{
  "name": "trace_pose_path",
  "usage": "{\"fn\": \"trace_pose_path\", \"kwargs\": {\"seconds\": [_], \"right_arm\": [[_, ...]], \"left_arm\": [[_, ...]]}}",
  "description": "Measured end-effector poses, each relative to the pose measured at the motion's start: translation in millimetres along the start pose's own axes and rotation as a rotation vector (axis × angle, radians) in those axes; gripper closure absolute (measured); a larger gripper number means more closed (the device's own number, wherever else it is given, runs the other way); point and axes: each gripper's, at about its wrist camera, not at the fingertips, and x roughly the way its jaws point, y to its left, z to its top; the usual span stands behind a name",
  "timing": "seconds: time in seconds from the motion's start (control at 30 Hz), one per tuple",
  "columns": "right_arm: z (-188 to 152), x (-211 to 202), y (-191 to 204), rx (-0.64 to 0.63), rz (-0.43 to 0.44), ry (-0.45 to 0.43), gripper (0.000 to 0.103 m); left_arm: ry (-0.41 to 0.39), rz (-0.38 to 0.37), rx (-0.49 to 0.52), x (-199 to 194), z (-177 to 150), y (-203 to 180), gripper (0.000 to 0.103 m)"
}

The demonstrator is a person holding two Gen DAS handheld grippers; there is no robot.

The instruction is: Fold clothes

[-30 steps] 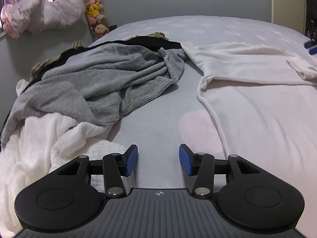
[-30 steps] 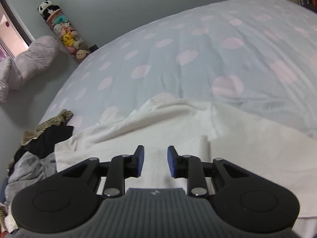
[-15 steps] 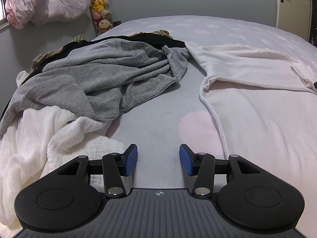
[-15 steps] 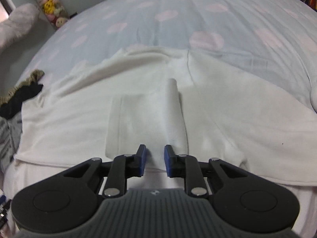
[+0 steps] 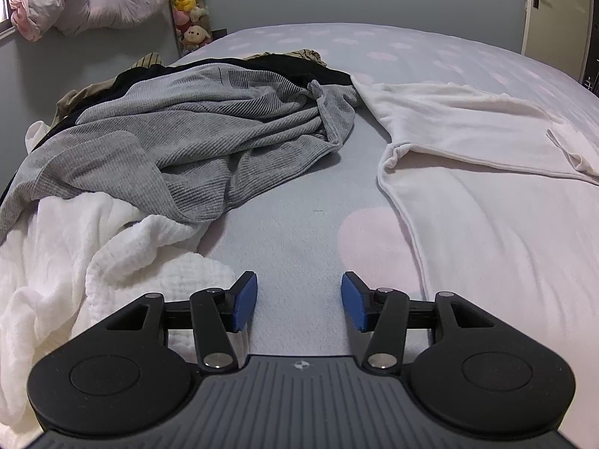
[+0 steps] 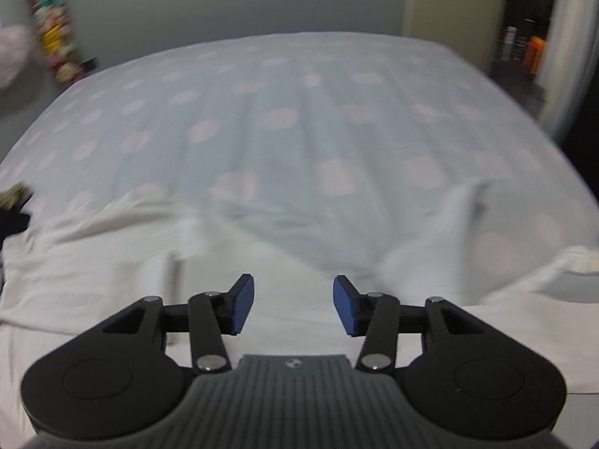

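A white garment (image 5: 486, 202) lies spread flat on the bed, filling the right half of the left wrist view, one sleeve folded across its top. In the blurred right wrist view the same white garment (image 6: 112, 269) stretches across the lower frame. My left gripper (image 5: 299, 301) hovers open over bare sheet just left of the garment's side hem, nothing between its blue pads. My right gripper (image 6: 294, 307) is open above the garment's upper part, holding nothing.
A crumpled grey ribbed top (image 5: 179, 149) lies on black and striped clothes at the left, with a white textured cloth (image 5: 86, 262) in front of it. The pale blue sheet with pink dots (image 6: 299, 119) runs to the far wall. Plush toys (image 5: 187, 3) hang in the corner.
My right gripper opened from nearly shut and swung right, its view now blurred, leaving the sleeve folded on the garment. The left gripper stayed open and barely shifted.
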Motion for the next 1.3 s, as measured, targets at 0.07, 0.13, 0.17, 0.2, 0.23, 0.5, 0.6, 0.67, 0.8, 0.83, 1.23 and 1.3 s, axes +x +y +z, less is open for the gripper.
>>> {"fn": "trace_pose_path", "kwargs": {"seconds": [0.07, 0.13, 0.17, 0.2, 0.23, 0.5, 0.6, 0.67, 0.8, 0.83, 1.23, 1.3], "right_arm": [[4.4, -15.1, -21.2, 0.014, -0.039, -0.016, 0.043], [5.2, -27.1, -37.2, 0.013, -0.081, -0.025, 0.039], [5.1, -31.8, -44.0, 0.016, -0.098, -0.029, 0.038], [5.1, -36.4, -51.7, 0.021, -0.112, -0.032, 0.038], [5.0, -39.2, -57.5, 0.027, -0.126, -0.032, 0.038], [-3.4, -32.4, -91.4, 0.037, -0.237, 0.011, 0.038], [-7.2, -24.0, -99.2, 0.039, -0.259, 0.034, 0.038], [-9.8, -18.2, -102.8, 0.025, -0.279, 0.050, 0.038], [-16.3, -6.9, -114.1, 0.023, -0.313, 0.085, 0.038], [-18.6, -4.3, -117.6, 0.029, -0.319, 0.094, 0.038], [-49.3, 19.8, -126.7, 0.029, -0.339, 0.191, 0.045], [-47.6, 19.3, -122.8, -0.001, -0.347, 0.191, 0.051]], "left_arm": [[-0.001, 0.001, -0.002, 0.3, 0.2, -0.2, 0.055], [-0.003, 0.003, -0.002, 0.3, -0.2, -0.7, 0.054], [-0.003, 0.005, -0.001, 0.2, -0.6, -1.0, 0.054], [-0.004, 0.006, 0.000, 0.1, -0.9, -1.3, 0.054], [-0.005, 0.008, 0.002, 0.5, -1.1, -1.8, 0.054], [-0.005, 0.014, 0.006, 0.1, -1.6, -2.8, 0.053], [-0.006, 0.014, 0.010, 0.6, -1.7, -2.7, 0.053], [-0.006, 0.014, 0.010, 0.9, -1.7, -2.5, 0.053], [-0.005, 0.016, 0.012, 1.1, -1.9, -3.2, 0.053], [-0.005, 0.017, 0.013, 1.1, -2.1, -3.5, 0.053], [-0.009, 0.020, 0.014, 1.5, -2.6, -4.8, 0.051], [-0.009, 0.020, 0.014, 1.5, -2.6, -4.9, 0.051]]}}
